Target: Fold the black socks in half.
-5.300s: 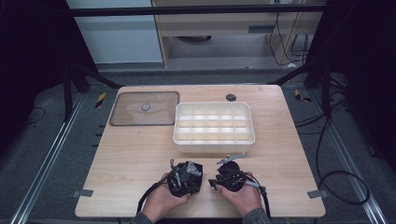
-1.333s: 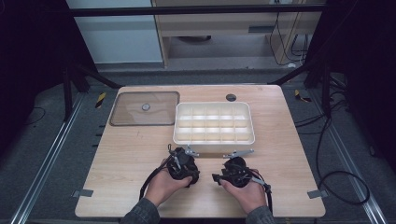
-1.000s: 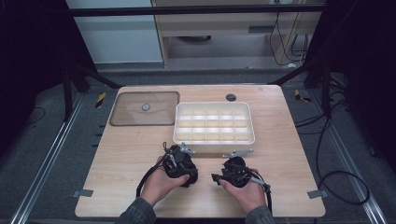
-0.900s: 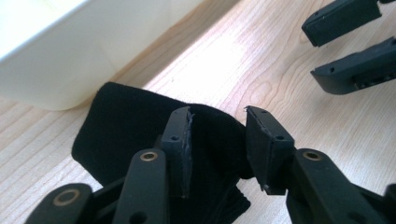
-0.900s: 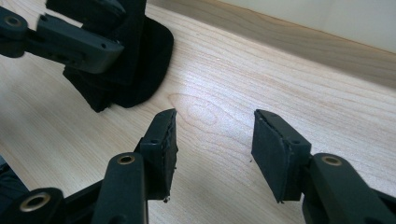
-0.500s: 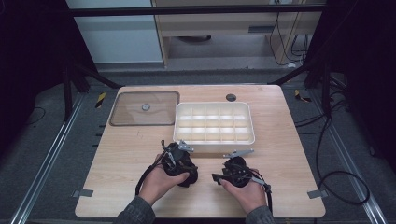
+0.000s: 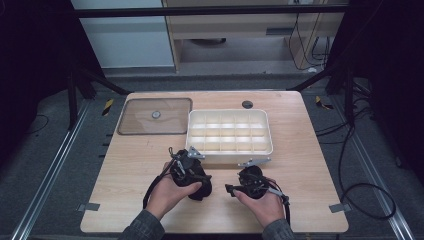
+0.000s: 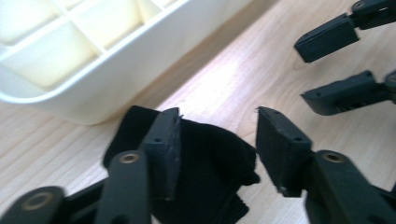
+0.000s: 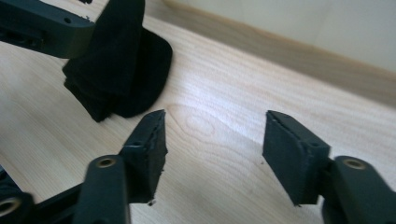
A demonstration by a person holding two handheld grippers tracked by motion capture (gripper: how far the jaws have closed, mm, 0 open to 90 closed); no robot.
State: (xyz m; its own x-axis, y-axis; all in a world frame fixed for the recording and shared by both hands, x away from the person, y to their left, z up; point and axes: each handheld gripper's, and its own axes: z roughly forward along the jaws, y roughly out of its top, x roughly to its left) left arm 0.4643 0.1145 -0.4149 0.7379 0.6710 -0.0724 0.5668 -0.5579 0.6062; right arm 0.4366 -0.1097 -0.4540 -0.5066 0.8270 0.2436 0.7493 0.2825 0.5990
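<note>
A dark room with grey floor surrounds the pale wood table [image 7: 125, 200]. On it sit a cream compartment tray [image 7: 230, 152] and a brown lid [image 7: 135, 122]. A black cloth [image 8: 210, 163] lies bunched before the tray, under the left gripper [image 8: 217, 140], whose jaws have just opened, unclenched. The right gripper [image 9: 212, 140], nearby, has likewise opened, over bare wood.

"What are you working on?"

"A black cloth [image 8: 205, 172], soft and crumpled into folds, lying on the wooden table [image 7: 310, 160] just beside the cream tray's [image 7: 227, 156] near wall."
</note>
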